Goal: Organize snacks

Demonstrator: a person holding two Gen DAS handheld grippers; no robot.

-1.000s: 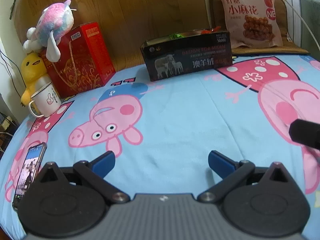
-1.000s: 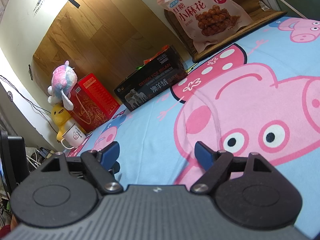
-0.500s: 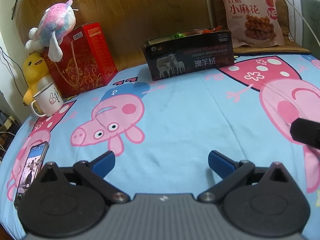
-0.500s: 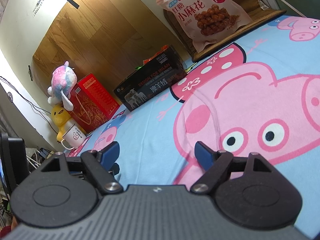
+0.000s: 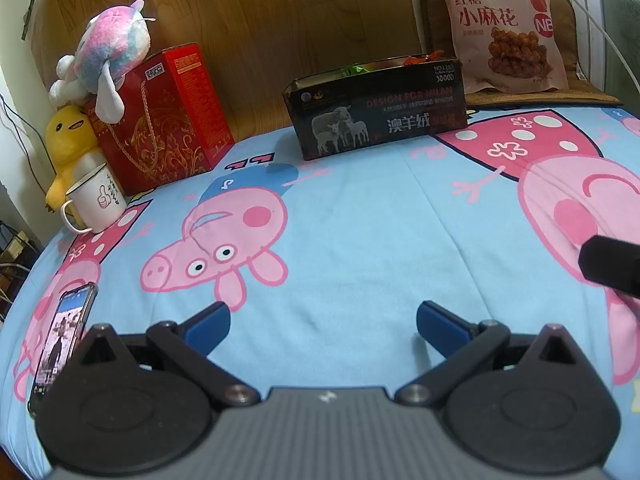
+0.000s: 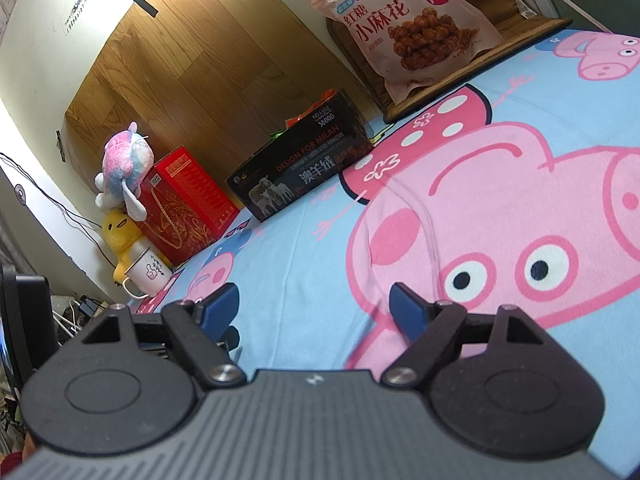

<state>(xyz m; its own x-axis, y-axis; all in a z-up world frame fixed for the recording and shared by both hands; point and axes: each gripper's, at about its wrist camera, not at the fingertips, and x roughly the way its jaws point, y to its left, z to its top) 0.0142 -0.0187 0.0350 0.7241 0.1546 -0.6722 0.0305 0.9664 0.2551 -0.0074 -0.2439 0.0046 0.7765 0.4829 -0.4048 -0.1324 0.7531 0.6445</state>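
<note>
A black open-topped box with sheep printed on it stands at the far side of the bed; green and orange snack packets poke out of its top. It also shows in the right wrist view. A large pink snack bag leans upright behind it on a brown mat; the right wrist view shows it too. My left gripper is open and empty, low over the blue blanket. My right gripper is open and empty over the pink pig print. A black part of it shows at the left view's right edge.
A red gift box with a plush unicorn on top, a yellow duck toy and a white mug stand at the far left. A phone lies near the bed's left edge. A wooden headboard backs the bed.
Both grippers stay open. The left view has drifted slightly, so the box and the bag sit a little further right and lower. The right view has barely shifted.
</note>
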